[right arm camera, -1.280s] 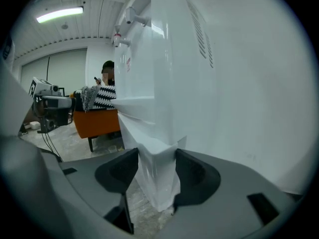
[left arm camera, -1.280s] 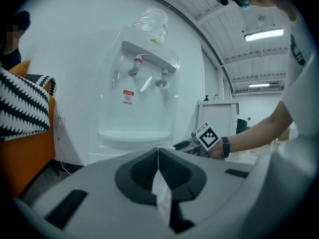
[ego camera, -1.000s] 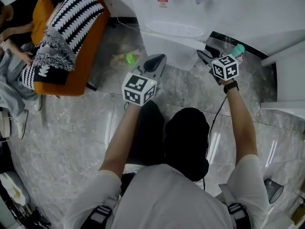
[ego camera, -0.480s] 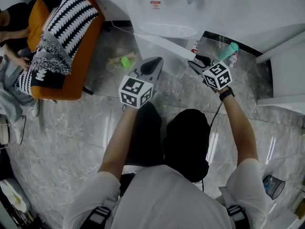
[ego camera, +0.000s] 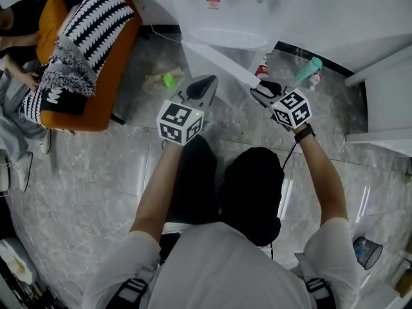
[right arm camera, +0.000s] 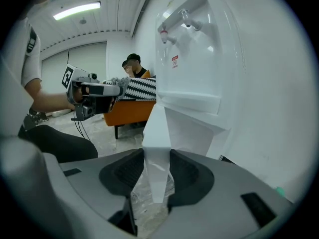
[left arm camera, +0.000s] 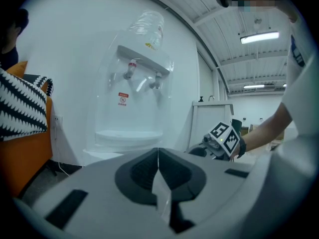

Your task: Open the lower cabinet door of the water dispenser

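- The left gripper (ego camera: 205, 87), left of the middle, was clenched on nothing and hung apart from the dispenser, probably only waiting.
- The lower cabinet door (ego camera: 222, 62) stood partly swung out from the water dispenser (ego camera: 235, 8) at the upper middle.
- The right gripper (ego camera: 261, 90), right of it, had just been closing its jaws. They clasped the door's free edge, I think to pull it wider.

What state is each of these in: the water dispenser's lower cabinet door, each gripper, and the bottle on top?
lower cabinet door: swung partly open.
right gripper: jaws have just been closing, now clamped on the door's edge.
left gripper: shut, empty.
water bottle: seated on top of the dispenser.
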A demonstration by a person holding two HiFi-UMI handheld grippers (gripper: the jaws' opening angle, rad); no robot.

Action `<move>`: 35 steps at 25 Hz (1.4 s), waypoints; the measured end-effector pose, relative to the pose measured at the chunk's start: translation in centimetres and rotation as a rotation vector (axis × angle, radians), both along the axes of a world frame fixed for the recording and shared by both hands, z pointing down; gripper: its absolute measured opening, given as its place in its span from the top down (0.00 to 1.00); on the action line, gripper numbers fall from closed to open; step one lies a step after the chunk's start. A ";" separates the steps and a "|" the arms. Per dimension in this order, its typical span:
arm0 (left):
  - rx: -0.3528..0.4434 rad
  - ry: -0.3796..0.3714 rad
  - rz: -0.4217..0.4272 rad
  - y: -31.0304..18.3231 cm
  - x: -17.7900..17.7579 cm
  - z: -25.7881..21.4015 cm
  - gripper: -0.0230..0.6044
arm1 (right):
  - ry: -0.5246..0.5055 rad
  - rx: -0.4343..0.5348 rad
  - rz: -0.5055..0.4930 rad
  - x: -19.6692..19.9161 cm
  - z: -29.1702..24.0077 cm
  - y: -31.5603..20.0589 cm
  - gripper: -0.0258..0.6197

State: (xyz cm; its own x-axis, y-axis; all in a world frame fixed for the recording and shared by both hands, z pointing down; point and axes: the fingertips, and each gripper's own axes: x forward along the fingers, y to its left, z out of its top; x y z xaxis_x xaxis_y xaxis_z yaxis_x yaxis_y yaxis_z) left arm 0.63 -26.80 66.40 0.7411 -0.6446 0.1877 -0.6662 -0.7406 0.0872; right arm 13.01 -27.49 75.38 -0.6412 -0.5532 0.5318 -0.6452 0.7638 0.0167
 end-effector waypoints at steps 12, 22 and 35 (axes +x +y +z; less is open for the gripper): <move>0.008 -0.014 -0.011 1.1 -1.2 -0.3 0.94 | 0.007 -0.009 -0.088 -2.5 0.0 2.2 0.70; 0.002 0.004 -0.039 1.6 -3.3 -0.3 0.94 | 0.000 -0.004 -0.149 -4.3 -0.2 4.2 0.71; 0.031 -0.010 -0.089 2.2 -6.4 -0.7 0.94 | -0.002 -0.012 -0.293 -8.4 -0.1 7.0 0.80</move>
State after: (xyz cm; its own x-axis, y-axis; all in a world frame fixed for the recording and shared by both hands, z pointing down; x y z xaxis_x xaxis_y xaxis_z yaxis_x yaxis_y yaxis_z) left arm -5.80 -24.59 65.66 0.6792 -0.7132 0.1736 -0.7300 -0.6810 0.0583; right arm 4.57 -20.54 75.30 -0.7739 -0.3377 0.5357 -0.3971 0.9178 0.0050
